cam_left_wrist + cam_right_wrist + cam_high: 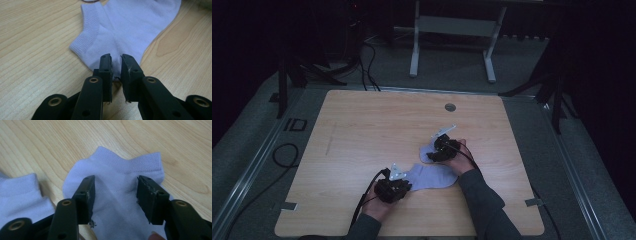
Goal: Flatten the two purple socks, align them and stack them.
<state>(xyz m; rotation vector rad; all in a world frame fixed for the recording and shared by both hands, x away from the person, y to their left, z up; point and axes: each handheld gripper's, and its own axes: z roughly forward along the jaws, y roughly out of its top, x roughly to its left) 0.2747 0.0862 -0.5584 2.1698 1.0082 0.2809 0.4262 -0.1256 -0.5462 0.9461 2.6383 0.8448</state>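
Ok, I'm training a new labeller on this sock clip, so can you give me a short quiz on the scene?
1. True or false: the right tongs are clamped shut on a sock.
2. How many socks lie on the table? A one, B two, C three.
3. Which part of the near sock sits between the left tongs?

Key:
1. False. They stand open, astride the far sock.
2. B.
3. Its heel end.
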